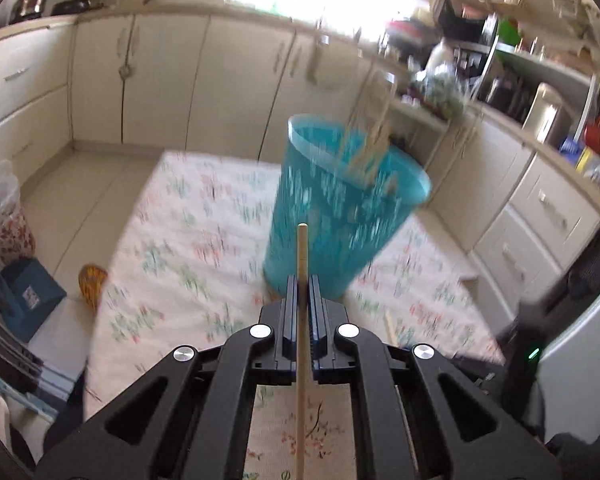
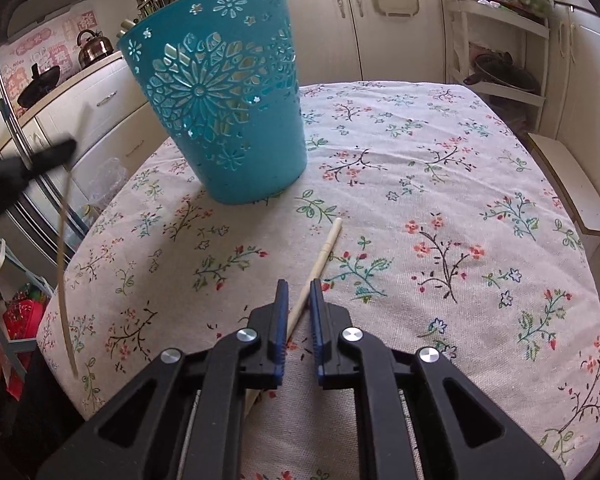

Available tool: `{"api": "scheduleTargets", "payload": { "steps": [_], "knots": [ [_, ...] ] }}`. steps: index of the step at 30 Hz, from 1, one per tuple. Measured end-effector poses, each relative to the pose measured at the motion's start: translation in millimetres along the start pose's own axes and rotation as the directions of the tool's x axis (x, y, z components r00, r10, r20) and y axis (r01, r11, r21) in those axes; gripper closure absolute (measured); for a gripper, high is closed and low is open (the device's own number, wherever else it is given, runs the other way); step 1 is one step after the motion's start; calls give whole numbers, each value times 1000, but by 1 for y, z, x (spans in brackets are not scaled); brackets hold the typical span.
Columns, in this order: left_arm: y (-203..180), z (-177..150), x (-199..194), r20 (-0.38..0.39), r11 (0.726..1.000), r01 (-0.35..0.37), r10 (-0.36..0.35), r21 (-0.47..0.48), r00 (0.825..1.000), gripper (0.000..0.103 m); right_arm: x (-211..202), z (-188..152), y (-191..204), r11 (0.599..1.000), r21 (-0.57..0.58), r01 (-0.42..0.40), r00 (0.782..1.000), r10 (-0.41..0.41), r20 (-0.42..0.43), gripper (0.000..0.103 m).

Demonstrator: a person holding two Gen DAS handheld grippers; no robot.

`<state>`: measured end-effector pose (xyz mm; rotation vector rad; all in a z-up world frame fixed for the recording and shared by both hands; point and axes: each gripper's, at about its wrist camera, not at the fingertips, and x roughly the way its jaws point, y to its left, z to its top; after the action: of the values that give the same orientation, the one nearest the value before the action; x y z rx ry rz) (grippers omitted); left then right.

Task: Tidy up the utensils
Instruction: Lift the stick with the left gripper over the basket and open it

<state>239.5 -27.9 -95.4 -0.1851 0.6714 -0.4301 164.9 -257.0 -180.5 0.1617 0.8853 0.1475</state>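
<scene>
The left gripper (image 1: pixel 302 280) is clamped on a thin wooden chopstick (image 1: pixel 302 248), lifted clear of the floral tablecloth (image 1: pixel 172 240); its tip should go over the teal basket (image 1: pixel 332 200) rim, where other sticks already stand, before release. The right gripper (image 2: pixel 299 286) hovers nearly closed, empty, above a second chopstick (image 2: pixel 320 258) lying before the basket, and must widen to straddle it.
</scene>
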Motion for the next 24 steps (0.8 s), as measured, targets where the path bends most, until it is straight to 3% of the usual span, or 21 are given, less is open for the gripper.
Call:
{"api": "scheduleTargets", "payload": {
  "steps": [3, 7, 16, 21, 24],
  "knots": [
    [-5, 38, -24, 103, 1000, 29, -28, 0, 994, 98, 1, 1, -2, 1000, 11, -12, 1000, 12, 3, 91],
    [-20, 84, -38, 219, 997, 61, -67, 37, 973, 98, 1, 1, -3, 1000, 18, -18, 1000, 18, 6, 91],
    [-50, 148, -26, 309, 993, 73, -97, 89, 946, 98, 2, 2, -6, 999, 36, -37, 999, 36, 7, 91],
    [-56, 168, -15, 364, 995, 52, -80, 85, 928, 98, 3, 2, -7, 998, 39, -44, 999, 44, 6, 91],
    [-65, 170, -2, 392, 993, 5, -50, 115, 919, 98, 3, 2, -6, 999, 34, -41, 999, 41, 5, 91]
  ]
}}
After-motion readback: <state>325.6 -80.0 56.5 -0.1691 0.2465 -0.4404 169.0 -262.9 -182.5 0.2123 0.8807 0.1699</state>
